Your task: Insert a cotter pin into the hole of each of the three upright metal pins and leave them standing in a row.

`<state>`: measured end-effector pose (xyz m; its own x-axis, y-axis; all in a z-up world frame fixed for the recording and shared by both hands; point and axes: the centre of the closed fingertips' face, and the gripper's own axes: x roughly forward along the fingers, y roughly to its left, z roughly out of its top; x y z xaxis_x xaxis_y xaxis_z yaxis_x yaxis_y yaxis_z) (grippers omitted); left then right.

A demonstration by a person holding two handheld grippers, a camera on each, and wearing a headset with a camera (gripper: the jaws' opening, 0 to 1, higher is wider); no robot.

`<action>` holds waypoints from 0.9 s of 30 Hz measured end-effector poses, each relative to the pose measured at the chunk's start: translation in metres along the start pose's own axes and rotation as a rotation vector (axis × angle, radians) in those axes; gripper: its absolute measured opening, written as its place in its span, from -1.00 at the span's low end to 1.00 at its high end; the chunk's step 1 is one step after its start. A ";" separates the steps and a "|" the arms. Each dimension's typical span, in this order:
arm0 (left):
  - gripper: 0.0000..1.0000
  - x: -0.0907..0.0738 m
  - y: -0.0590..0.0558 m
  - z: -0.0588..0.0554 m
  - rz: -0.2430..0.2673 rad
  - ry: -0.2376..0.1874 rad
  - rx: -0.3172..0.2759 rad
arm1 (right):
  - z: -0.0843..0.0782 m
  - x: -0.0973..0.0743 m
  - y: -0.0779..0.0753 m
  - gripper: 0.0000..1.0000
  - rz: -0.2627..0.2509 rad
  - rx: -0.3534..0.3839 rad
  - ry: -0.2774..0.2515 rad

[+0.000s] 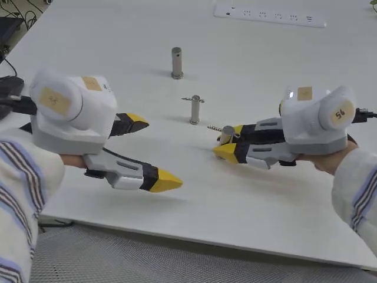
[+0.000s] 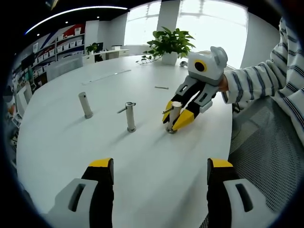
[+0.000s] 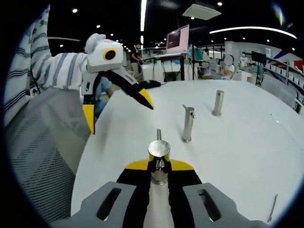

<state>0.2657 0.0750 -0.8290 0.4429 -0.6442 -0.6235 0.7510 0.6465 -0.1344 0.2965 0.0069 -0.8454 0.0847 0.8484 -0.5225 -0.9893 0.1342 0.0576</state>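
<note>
Pins of metal, three in number, stand upright on the white table (image 1: 118,35) in a slanted line that goes away from the person.

The far pin (image 1: 177,62) stands alone, well apart from both grippers. The middle pin (image 1: 195,112) carries a cotter pin (image 1: 192,99) across its top, and the ends come out on both sides.

The near pin (image 1: 228,133) is between the jaws of the right gripper (image 1: 230,140). The two yellow tips press it from both sides, low on its body, so this gripper is closed around it. The pin's foot seems to rest on the table. A second cotter pin (image 1: 214,128) sticks out sideways from the upper part of this pin, pointing toward the middle pin.

The left gripper (image 1: 154,152) hovers over the near edge of the table, on the left side, and touches nothing. Its jaws are wide apart, with bare table between them. It points toward the pins but is well apart from them.

In the left gripper view, a loose cotter pin (image 2: 161,87) lies flat on the table beyond the right gripper. A white power strip (image 1: 268,14) lies at the far edge of the table.
</note>
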 end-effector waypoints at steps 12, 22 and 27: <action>0.76 -0.007 0.001 0.000 0.007 0.001 0.021 | -0.002 -0.006 -0.028 -0.75 -0.052 -0.030 0.014; 0.96 -0.013 -0.005 0.005 0.009 -0.005 0.020 | -0.001 -0.008 -0.053 -0.74 -0.091 -0.026 0.014; 0.99 -0.015 -0.008 0.005 0.005 -0.008 0.015 | 0.000 -0.007 -0.058 -0.74 -0.089 -0.037 0.019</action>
<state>0.2558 0.0775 -0.8146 0.4506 -0.6445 -0.6178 0.7560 0.6435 -0.1198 0.3537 -0.0068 -0.8451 0.1702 0.8243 -0.5400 -0.9818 0.1889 -0.0210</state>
